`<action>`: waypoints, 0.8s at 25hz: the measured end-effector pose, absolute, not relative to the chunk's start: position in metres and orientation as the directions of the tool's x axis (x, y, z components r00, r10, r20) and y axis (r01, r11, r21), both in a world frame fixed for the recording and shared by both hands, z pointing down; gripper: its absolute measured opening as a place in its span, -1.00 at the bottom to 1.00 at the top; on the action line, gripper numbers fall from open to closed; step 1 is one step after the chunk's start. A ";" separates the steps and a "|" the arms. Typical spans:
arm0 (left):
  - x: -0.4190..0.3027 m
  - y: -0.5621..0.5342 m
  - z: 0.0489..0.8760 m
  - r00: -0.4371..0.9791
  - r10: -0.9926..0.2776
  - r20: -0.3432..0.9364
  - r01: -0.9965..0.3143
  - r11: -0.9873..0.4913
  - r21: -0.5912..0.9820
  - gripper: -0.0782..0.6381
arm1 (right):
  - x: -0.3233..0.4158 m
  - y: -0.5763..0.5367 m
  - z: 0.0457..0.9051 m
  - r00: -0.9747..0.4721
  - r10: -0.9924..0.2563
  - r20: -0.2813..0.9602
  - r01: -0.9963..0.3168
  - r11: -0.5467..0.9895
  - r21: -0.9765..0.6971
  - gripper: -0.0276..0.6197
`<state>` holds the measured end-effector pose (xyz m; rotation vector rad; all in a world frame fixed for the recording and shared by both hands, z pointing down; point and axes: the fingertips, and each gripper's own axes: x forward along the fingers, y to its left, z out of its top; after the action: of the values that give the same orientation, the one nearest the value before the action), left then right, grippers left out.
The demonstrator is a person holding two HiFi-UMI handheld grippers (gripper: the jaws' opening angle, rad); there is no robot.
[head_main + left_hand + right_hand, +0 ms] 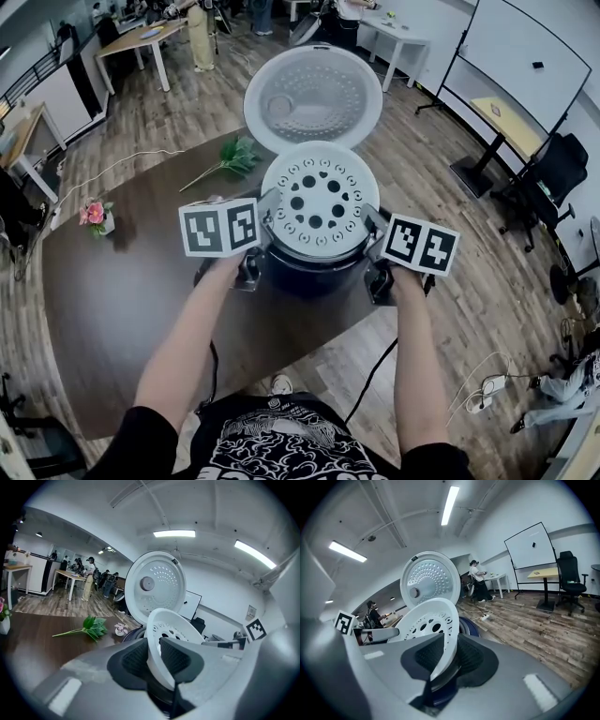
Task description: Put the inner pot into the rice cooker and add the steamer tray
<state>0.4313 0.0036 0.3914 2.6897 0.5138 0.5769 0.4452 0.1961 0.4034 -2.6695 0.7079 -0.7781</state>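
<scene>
head view puts the white steamer tray [316,202], round and full of holes, directly over the open mouth of the dark rice cooker [314,272]. i cannot tell whether it is seated on the cooker or just above it. i have the tray by two opposite edges. the left gripper [270,217] is clenched on its left rim and the right gripper [373,230] on its right rim.

the left gripper view shows that gripper [152,656] with both dark ribbed pads pressed on the tray's [171,630] thin white wall, one pad on each face. the right gripper view shows the same on the other side: the right gripper [445,656] pinches the tray's [429,620] rim, with the cooker's dark blue body [469,626] just behind it.

the cooker's white lid [312,98] stands open behind the tray, its dimpled underside facing me. the cooker sits on a dark brown counter [122,281] near the front edge. a green leafy sprig [230,157] lies on the counter to the left of the lid. a small pink flower [95,214] stands farther left, near the counter's edge, well apart from the cooker.
</scene>
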 end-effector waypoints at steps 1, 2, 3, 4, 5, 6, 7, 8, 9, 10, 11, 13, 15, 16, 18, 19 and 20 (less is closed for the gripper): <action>0.434 0.003 0.391 0.851 0.411 0.328 0.271 -0.877 0.396 -0.53 | 0.448 0.195 0.403 0.735 -0.523 0.433 -0.382 -0.846 -0.373 -0.64; 0.437 0.003 0.390 0.849 0.410 0.333 0.271 -0.879 0.393 -0.53 | 0.450 0.194 0.402 0.733 -0.521 0.437 -0.386 -0.848 -0.363 -0.63; 0.438 0.003 0.391 0.847 0.410 0.339 0.271 -0.881 0.388 -0.53 | 0.452 0.193 0.402 0.733 -0.518 0.441 -0.391 -0.851 -0.349 -0.62; 0.438 0.002 0.392 0.844 0.410 0.345 0.272 -0.882 0.384 -0.53 | 0.452 0.192 0.401 0.734 -0.513 0.445 -0.395 -0.855 -0.335 -0.61; 0.437 0.002 0.394 0.842 0.410 0.351 0.272 -0.884 0.381 -0.53 | 0.451 0.191 0.401 0.735 -0.509 0.448 -0.400 -0.859 -0.320 -0.61; 0.437 0.003 0.395 0.840 0.409 0.357 0.271 -0.886 0.377 -0.52 | 0.451 0.191 0.400 0.737 -0.505 0.449 -0.404 -0.862 -0.305 -0.60; 0.437 0.003 0.396 0.839 0.406 0.363 0.270 -0.889 0.371 -0.52 | 0.451 0.191 0.399 0.738 -0.501 0.451 -0.409 -0.865 -0.290 -0.59; 0.437 0.003 0.396 0.838 0.403 0.368 0.268 -0.891 0.366 -0.51 | 0.452 0.192 0.398 0.739 -0.498 0.454 -0.414 -0.867 -0.276 -0.59; 0.438 0.003 0.395 0.837 0.401 0.372 0.269 -0.894 0.359 -0.51 | 0.453 0.192 0.397 0.740 -0.494 0.457 -0.418 -0.870 -0.263 -0.58; 0.439 0.003 0.395 0.836 0.400 0.375 0.272 -0.896 0.350 -0.50 | 0.454 0.191 0.397 0.740 -0.490 0.460 -0.421 -0.872 -0.252 -0.57; 0.440 0.003 0.395 0.836 0.398 0.378 0.276 -0.900 0.338 -0.49 | 0.455 0.190 0.397 0.742 -0.487 0.462 -0.422 -0.873 -0.243 -0.56; 0.440 0.002 0.397 0.836 0.389 0.388 0.283 -0.910 0.302 -0.48 | 0.456 0.188 0.398 0.745 -0.480 0.464 -0.423 -0.877 -0.228 -0.56; 0.440 0.003 0.399 0.835 0.379 0.400 0.290 -0.920 0.265 -0.46 | 0.457 0.189 0.398 0.746 -0.471 0.471 -0.424 -0.881 -0.210 -0.55; 0.440 0.003 0.399 0.834 0.376 0.405 0.292 -0.922 0.254 -0.46 | 0.457 0.190 0.398 0.746 -0.465 0.477 -0.424 -0.883 -0.200 -0.55; 0.440 0.005 0.399 0.833 0.375 0.408 0.296 -0.923 0.245 -0.45 | 0.457 0.192 0.397 0.747 -0.454 0.486 -0.421 -0.889 -0.182 -0.54; 0.440 0.005 0.398 0.833 0.375 0.406 0.297 -0.924 0.241 -0.45 | 0.457 0.192 0.397 0.749 -0.449 0.487 -0.419 -0.890 -0.177 -0.54; 0.440 0.004 0.398 0.835 0.373 0.405 0.298 -0.924 0.237 -0.45 | 0.457 0.191 0.397 0.751 -0.446 0.487 -0.417 -0.892 -0.174 -0.54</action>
<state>0.4404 0.0044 0.3977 2.8499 0.5254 0.6787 0.4572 0.1914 0.3968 -2.8884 0.7122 -0.8249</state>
